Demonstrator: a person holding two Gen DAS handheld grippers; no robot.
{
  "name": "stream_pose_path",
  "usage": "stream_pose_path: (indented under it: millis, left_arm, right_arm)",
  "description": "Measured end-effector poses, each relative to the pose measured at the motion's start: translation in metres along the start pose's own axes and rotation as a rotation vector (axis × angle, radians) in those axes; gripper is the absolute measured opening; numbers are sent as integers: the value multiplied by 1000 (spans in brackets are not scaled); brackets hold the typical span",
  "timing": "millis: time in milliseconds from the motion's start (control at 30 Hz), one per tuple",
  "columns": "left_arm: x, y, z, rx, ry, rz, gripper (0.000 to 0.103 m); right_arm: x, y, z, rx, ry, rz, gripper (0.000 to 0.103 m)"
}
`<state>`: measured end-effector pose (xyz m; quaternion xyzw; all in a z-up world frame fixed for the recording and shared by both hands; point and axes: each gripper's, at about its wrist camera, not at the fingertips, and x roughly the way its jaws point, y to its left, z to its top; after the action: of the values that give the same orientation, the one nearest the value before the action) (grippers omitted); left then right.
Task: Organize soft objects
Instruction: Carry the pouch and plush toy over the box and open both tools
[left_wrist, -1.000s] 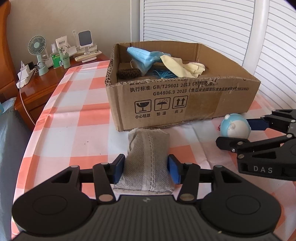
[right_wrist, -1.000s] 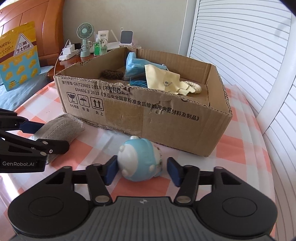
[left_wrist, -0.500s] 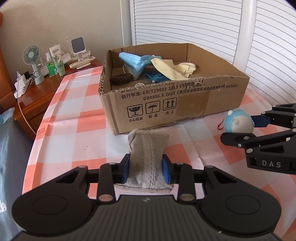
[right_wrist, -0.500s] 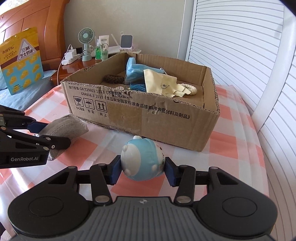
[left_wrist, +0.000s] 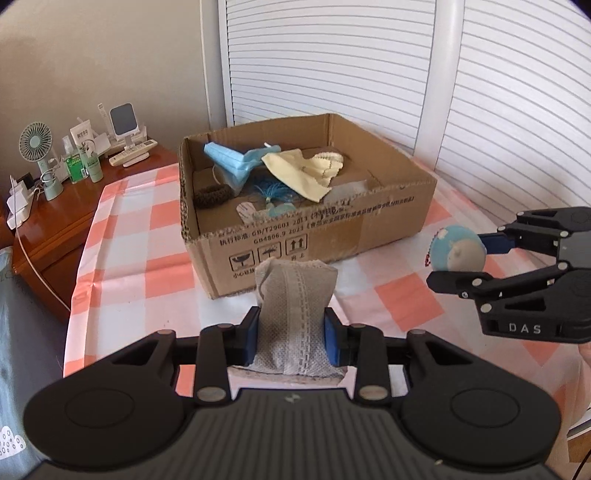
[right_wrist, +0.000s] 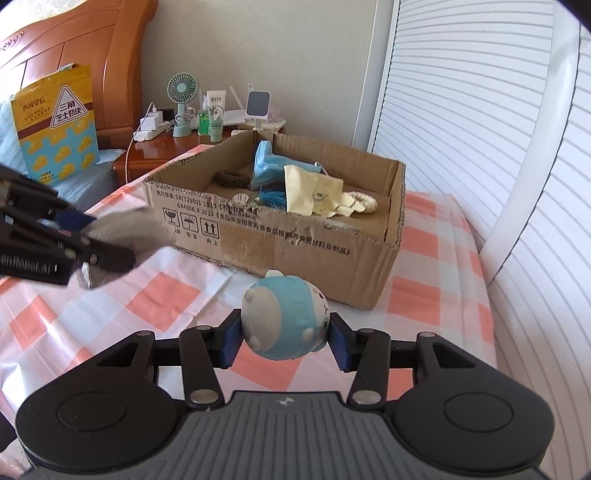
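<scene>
We've got L gripper (left_wrist: 291, 341) pinching grey fabric pouch (left_wrist: 293, 314), long axis toward cardboard box (left_wrist: 325, 236); R gripper (right_wrist: 284, 341) clamps blue plush toy (right_wrist: 286, 319).

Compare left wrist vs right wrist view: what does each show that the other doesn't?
Left wrist only: the seam and mesh face of the grey pouch, pinched between the left gripper pads, and the right gripper seen from the side.

Right wrist only: the yellow snack bag leaning by the wooden headboard, and the blue plush toy close up, clamped in the right gripper.

Both: the cardboard box holding a blue mask and yellow cloth, the checked tablecloth, the green fan and the white shutters.
</scene>
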<state>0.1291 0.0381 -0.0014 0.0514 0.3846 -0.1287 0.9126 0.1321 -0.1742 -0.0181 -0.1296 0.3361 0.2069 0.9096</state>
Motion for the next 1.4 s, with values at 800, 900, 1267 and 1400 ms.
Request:
stream_pose_path:
  millis: [800,900,1267,1400]
  left_arm:
    - [13,16,47,-15,-237,182,103]
    - [0,9,33,4,-254,221,102]
    - [-7,11,-2,-160,-171,205,102]
    - [-11,13,-5,-174,-171,182,102]
  right_arm:
    - [-12,-14,51,-31,-99,-8,53]
    - [-2,-19,66,-27,-101,-13,53]
    - [73,-43,125,36,-57,-65,55]
    - [87,-48,130,63,-56,-105,87]
